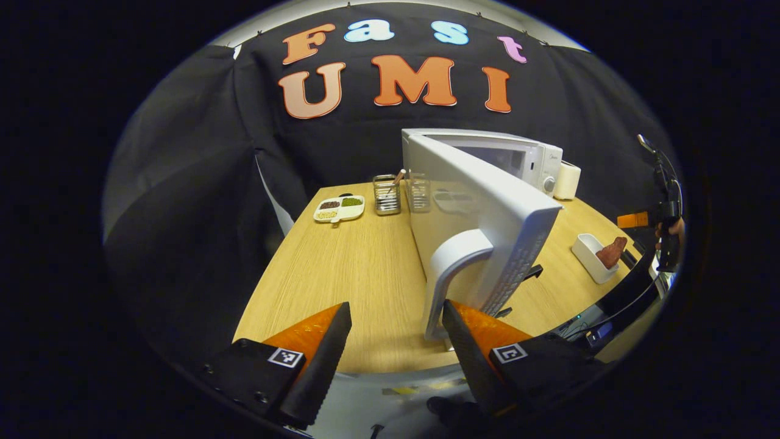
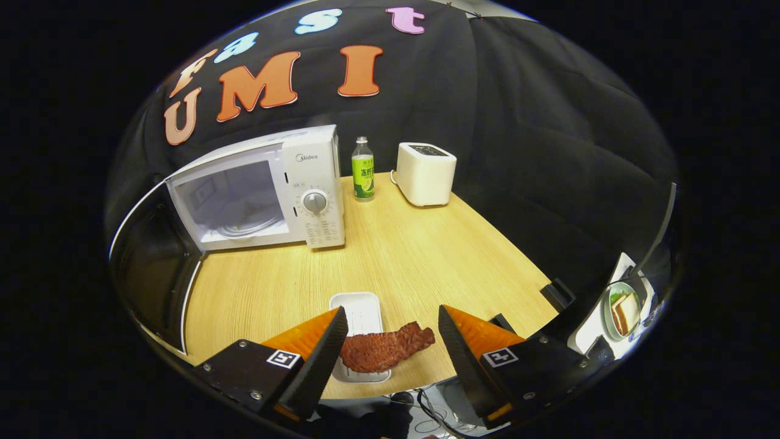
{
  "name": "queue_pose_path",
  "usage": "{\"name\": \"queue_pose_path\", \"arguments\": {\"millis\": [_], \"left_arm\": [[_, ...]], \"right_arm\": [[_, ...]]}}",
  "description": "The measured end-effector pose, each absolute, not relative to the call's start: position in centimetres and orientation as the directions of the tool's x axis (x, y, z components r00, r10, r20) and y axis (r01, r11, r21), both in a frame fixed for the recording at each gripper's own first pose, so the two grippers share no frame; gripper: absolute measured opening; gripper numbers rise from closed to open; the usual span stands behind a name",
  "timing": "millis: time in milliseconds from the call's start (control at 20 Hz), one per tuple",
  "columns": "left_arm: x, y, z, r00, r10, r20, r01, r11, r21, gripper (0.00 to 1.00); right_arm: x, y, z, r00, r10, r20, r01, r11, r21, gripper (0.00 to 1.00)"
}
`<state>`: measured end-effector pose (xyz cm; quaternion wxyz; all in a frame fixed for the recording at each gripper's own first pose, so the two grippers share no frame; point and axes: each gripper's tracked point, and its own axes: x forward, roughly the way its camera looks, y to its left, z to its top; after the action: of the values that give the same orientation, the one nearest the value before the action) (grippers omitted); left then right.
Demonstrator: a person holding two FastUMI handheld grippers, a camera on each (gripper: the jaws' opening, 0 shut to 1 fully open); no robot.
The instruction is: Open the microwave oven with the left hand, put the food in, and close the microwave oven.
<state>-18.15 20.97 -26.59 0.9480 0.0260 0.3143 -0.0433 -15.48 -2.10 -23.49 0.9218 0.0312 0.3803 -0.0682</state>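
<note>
The white microwave (image 2: pixel 256 189) stands at the back of the wooden table (image 2: pixel 426 256), and its cavity with the glass turntable (image 2: pixel 244 225) is exposed. Its door (image 1: pixel 487 225) is swung wide toward me, with the curved handle (image 1: pixel 454 268) just ahead of my left gripper (image 1: pixel 396 341). That gripper is open and holds nothing. A reddish-brown slab of meat (image 2: pixel 384 349) lies across a white tray (image 2: pixel 359 317) near the front edge. My right gripper (image 2: pixel 393 341) is open, one finger on each side of the meat. In the left gripper view the tray (image 1: pixel 591 256) sits right of the door.
A green-labelled bottle (image 2: pixel 363 167) and a white toaster (image 2: pixel 425 174) stand right of the microwave. A divided dish of beans (image 1: pixel 339 208) and two metal holders (image 1: pixel 386 195) sit at the table's far left. A plate with a sandwich (image 2: pixel 623 311) lies off the table's right edge.
</note>
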Motion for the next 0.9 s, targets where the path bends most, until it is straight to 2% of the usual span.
{"name": "queue_pose_path", "arguments": {"millis": [150, 300, 600, 700, 750, 800, 850, 900], "left_arm": [[-18.4, 24.5, -26.4, 0.807, 0.035, -0.590, -0.007, 0.999, 0.049, 0.96], [-18.9, 26.9, -26.7, 0.787, 0.140, -0.601, -0.138, 0.989, 0.050, 0.97], [-17.7, 28.6, -26.2, 0.770, 0.254, -0.585, -0.301, 0.953, 0.018, 0.97], [-17.2, 28.3, -26.6, 0.760, 0.265, -0.594, -0.330, 0.944, -0.002, 0.97], [-16.9, 28.2, -26.7, 0.758, 0.267, -0.596, -0.336, 0.942, -0.005, 0.97], [-16.8, 28.0, -26.8, 0.755, 0.268, -0.598, -0.339, 0.941, -0.006, 0.97], [-16.7, 28.0, -27.0, 0.750, 0.269, -0.604, -0.341, 0.940, -0.005, 0.97], [-16.7, 28.0, -27.1, 0.743, 0.271, -0.611, -0.345, 0.938, -0.004, 0.97]], "right_arm": [[-16.1, -2.3, -25.0, 0.668, -0.083, -0.740, 0.172, 0.984, 0.045, 0.93], [-16.4, -3.1, -26.8, 0.628, -0.071, -0.775, 0.254, 0.960, 0.118, 0.93], [-16.7, -2.5, -30.0, 0.559, 0.070, -0.826, 0.371, 0.870, 0.325, 0.92], [-16.7, -2.3, -30.3, 0.567, 0.093, -0.818, 0.407, 0.832, 0.377, 0.83], [-16.5, -2.4, -30.4, 0.576, 0.107, -0.811, 0.423, 0.810, 0.407, 0.74], [-16.3, -2.2, -30.4, 0.582, 0.127, -0.803, 0.440, 0.782, 0.442, 0.70], [-16.3, -2.1, -30.5, 0.580, 0.147, -0.801, 0.455, 0.757, 0.468, 0.60], [-16.2, -2.2, -30.5, 0.584, 0.161, -0.795, 0.462, 0.740, 0.489, 0.60]]}}
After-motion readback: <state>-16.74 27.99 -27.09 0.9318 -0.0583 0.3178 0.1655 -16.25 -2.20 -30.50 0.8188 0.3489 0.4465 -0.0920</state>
